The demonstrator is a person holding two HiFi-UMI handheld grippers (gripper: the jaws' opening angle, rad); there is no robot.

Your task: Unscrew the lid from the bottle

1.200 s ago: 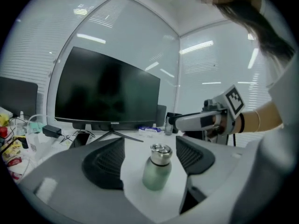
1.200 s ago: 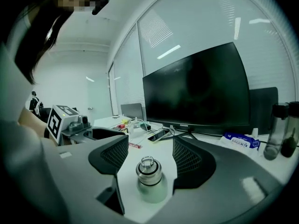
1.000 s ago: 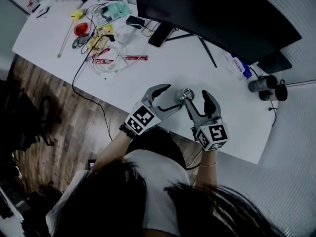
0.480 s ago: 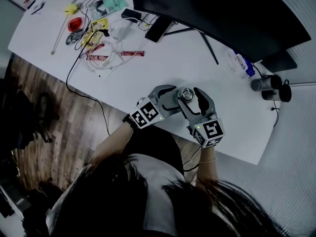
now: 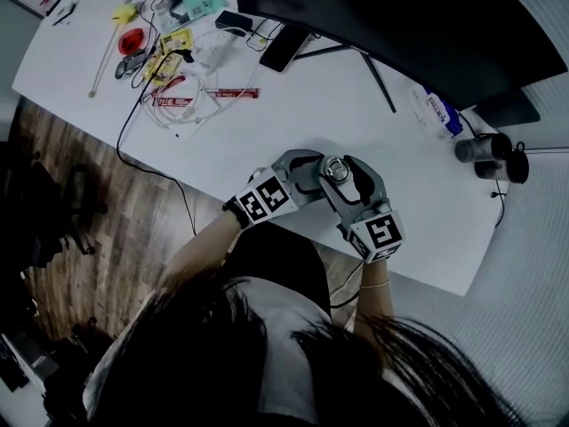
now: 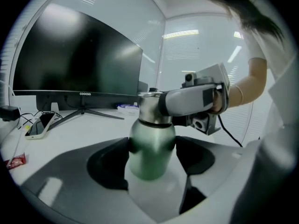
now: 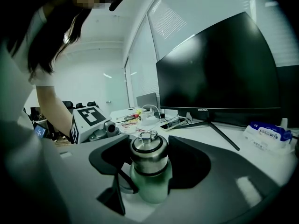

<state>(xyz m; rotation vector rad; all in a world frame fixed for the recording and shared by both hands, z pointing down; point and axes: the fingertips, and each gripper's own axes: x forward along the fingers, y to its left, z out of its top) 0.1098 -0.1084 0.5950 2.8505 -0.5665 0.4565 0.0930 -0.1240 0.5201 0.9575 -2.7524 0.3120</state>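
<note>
A green bottle (image 6: pixel 149 155) with a steel lid (image 7: pixel 148 149) stands upright on the white table (image 5: pixel 293 114), near its front edge. My left gripper (image 6: pixel 150 146) is shut on the green body, one dark pad on each side. My right gripper (image 7: pixel 148 157) is shut on the lid, whose small ring handle points up. In the left gripper view a grey finger (image 6: pixel 187 99) of the right gripper crosses the lid. From the head view both grippers meet at the bottle (image 5: pixel 336 169), the left gripper (image 5: pixel 313 174) from the left and the right gripper (image 5: pixel 348 178) from the near right.
A large black monitor (image 5: pixel 400 25) on a stand fills the back of the table. A phone (image 5: pixel 284 47), tangled cables and small packets (image 5: pixel 187 69) lie far left. A tissue pack (image 5: pixel 437 112) and dark cups (image 5: pixel 489 154) sit at the right end.
Both grippers stood open on either side of the bottle one second ago. They have since shut, the left on the body and the right on the lid.
</note>
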